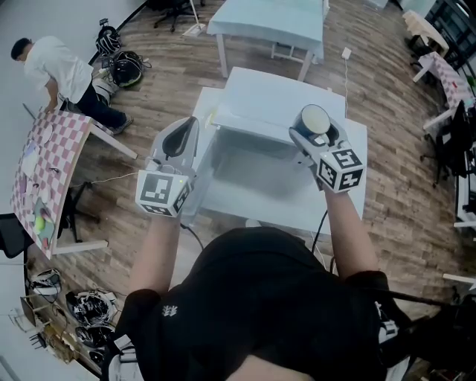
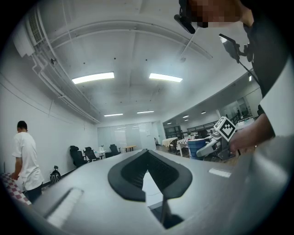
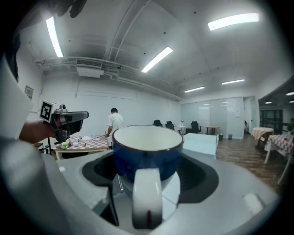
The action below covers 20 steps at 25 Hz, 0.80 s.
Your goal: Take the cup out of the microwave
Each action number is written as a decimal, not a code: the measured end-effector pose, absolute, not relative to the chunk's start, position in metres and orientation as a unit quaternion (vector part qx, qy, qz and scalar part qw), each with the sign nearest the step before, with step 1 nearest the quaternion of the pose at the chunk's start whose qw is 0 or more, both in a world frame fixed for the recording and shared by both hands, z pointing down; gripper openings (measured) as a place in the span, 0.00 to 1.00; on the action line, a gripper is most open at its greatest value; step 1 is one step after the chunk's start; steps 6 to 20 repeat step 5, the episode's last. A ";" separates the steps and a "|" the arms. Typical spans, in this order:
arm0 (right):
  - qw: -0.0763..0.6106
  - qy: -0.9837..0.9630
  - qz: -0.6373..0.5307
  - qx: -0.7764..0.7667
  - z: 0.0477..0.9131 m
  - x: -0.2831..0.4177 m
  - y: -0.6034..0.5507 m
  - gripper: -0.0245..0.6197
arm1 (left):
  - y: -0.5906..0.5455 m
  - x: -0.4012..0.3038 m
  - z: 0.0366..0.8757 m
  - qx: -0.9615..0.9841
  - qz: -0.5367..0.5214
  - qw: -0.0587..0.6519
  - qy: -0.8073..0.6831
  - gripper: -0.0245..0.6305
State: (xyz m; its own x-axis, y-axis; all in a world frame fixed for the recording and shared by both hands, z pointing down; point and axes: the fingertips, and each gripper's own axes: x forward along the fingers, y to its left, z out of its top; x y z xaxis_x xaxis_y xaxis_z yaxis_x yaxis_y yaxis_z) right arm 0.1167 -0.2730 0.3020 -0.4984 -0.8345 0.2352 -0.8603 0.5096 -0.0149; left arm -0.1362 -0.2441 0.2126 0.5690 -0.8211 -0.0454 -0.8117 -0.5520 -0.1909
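Here, right claw (image 3: 147, 172): its two dark pads are clamped on either side of the cup (image 3: 147, 151), low on the body.
Cup: blue outside, white inside, with a white handle turned toward the right gripper view's camera. It stands upright in the right claw, up in the air and outside the microwave (image 1: 271, 100).
Left claw (image 2: 148, 153): jaws closed tip to tip with nothing between them, held up to the left of the microwave in the head view.
Microwave: a white box on the white tabletop (image 1: 282, 212). Its front seems to stand open toward the person, but the picture is too washed out to be sure.
Arms: both forearms reach forward from a black top, and each claw's marker cube faces the head camera.
Room: wooden floor, a second pale table (image 1: 268, 18) beyond the microwave, and a checked table (image 1: 44, 156) at far left.
Bystander (image 1: 56, 71): a person in a white shirt bends over the far end of the checked table.
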 end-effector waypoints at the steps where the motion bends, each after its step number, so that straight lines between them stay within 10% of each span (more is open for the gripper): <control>1: 0.098 -0.863 0.065 0.492 0.302 0.116 -0.272 0.65 | -0.243 -0.136 0.212 -0.881 -0.025 0.096 0.462 0.05; 20: 0.098 -0.865 0.069 0.488 0.301 0.109 -0.266 0.65 | -0.236 -0.140 0.211 -0.881 -0.026 0.094 0.463 0.05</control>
